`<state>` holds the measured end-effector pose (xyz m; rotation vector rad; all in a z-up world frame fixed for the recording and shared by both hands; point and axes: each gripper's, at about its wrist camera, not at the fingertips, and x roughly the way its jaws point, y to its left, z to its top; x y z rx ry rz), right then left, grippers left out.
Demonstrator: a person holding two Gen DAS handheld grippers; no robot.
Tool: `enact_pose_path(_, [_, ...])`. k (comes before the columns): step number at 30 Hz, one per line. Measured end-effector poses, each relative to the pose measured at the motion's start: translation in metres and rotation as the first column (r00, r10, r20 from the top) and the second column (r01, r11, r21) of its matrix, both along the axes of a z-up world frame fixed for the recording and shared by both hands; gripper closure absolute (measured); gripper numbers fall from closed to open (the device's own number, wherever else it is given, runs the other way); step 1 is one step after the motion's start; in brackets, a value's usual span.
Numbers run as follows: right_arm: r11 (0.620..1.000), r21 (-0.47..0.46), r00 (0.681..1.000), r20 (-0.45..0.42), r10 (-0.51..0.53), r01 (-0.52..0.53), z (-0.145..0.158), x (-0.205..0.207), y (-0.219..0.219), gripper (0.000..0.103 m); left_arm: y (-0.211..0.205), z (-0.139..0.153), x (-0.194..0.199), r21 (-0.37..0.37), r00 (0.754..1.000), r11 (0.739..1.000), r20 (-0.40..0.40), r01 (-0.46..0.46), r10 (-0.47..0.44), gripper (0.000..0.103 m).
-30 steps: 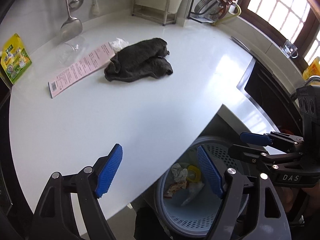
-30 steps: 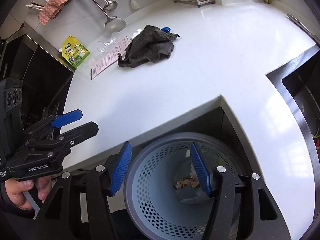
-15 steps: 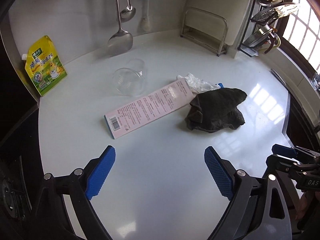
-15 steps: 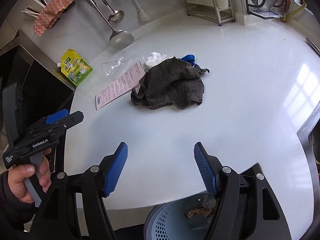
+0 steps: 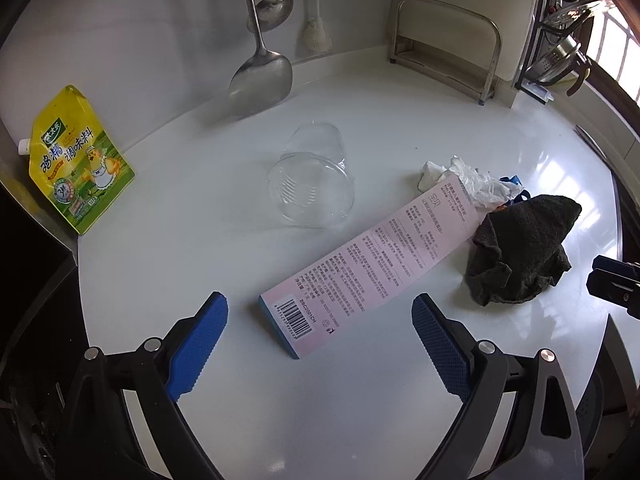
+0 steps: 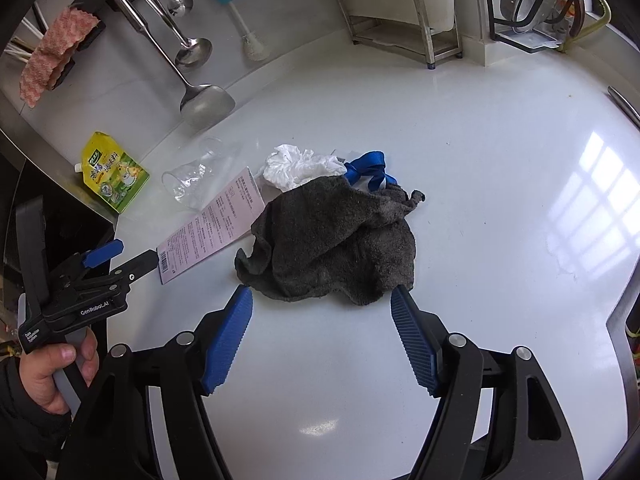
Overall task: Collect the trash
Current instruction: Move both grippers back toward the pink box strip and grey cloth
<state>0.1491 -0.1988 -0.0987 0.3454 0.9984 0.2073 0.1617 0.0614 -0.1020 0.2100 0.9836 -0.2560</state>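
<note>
Progress: collecting unfinished | Left gripper [image 5: 320,344]: spread wide, empty, facing pink box [image 5: 372,256] | Right gripper [image 6: 322,340]: jaws opening, nothing between, nearing grey cloth [image 6: 336,244] | Remaining on counter [image 5: 400,400]: clear cup [image 5: 310,188], crumpled tissue [image 6: 298,166].

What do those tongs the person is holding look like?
Both the left tongs and the right tongs are black plastic with two ridged blue pads and silver rivets. The left one has white "GenRobot.AI" lettering and a grey trigger. A dark sleeve covers the wrist.
</note>
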Motion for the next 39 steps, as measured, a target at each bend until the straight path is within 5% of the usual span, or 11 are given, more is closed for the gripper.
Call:
enact_pose_path(9, [1.000, 0.004, 1.000, -0.021, -0.003, 0.003, -0.002, 0.014, 0.012, 0.033, -0.003, -0.014, 0.013, -0.004, 0.999, 0.999, -0.026, 0.042, -0.042, 0.010])
enact_pose_path(18, [1.000, 0.014, 0.999, -0.050, -0.006, 0.007, -0.011, 0.026, 0.022, 0.033, -0.017, -0.038, 0.031, 0.068, 0.987, 0.986, -0.057, 0.152, -0.149, 0.010])
enact_pose_path(28, [0.999, -0.002, 0.997, -0.070, -0.034, 0.034, -0.013, 0.028, 0.014, 0.033, -0.024, -0.054, 0.039, -0.020, 0.960, 0.967, -0.117, 0.252, -0.253, 0.016])
enact_pose_path(36, [1.000, -0.006, 0.996, -0.081, -0.029, 0.029, -0.017, 0.032, 0.018, 0.033, -0.024, -0.045, 0.044, -0.088, 0.948, 0.954, -0.117, 0.286, -0.295, 0.052])
enact_pose_path(39, [1.000, -0.006, 0.996, -0.081, -0.028, 0.028, -0.018, 0.033, 0.020, 0.033, -0.017, -0.038, 0.046, -0.183, 0.940, 0.940, -0.133, 0.289, -0.315, 0.084])
